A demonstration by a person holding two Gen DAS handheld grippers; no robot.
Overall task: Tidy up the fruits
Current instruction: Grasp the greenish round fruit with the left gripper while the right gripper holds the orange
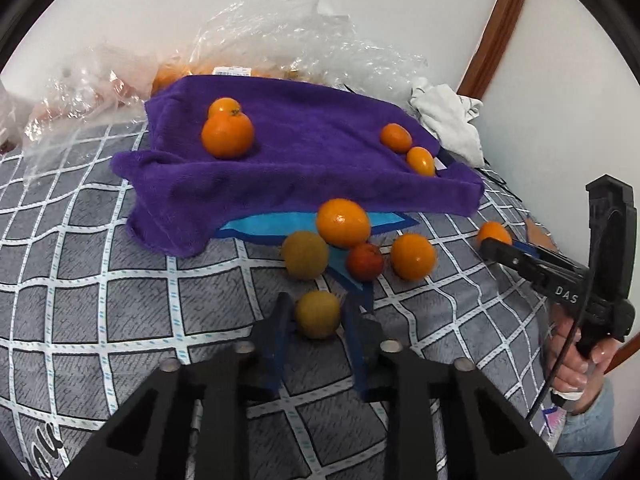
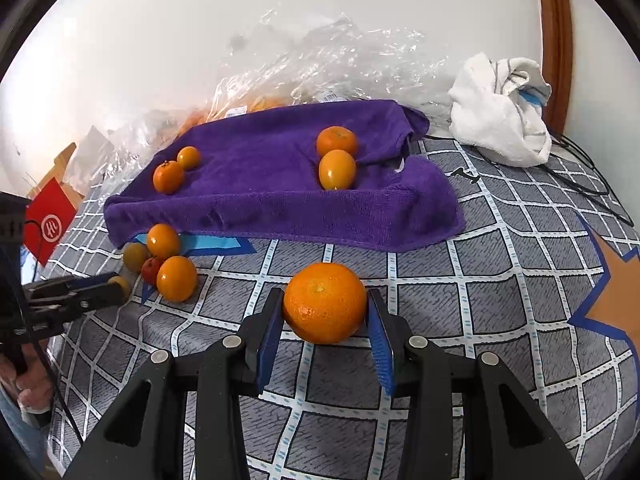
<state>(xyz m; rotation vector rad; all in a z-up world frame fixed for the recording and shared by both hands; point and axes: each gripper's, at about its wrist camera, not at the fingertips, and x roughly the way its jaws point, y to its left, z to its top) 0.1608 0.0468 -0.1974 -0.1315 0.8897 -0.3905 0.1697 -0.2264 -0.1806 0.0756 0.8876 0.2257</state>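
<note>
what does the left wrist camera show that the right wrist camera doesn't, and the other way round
Only the left wrist view: the left claw shut on a small yellowish fruit, seen close up. Only the right wrist view: a red card at the left edge, and the large orange close up between the right claw pads. Both share: the purple towel with four oranges on it, the fruit cluster below its edge, the white cloth.

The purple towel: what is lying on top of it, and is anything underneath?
Four orange citrus fruits sit on the purple towel, in two pairs. A blue patch peeks from under its front edge; the rest underneath is hidden.
</note>
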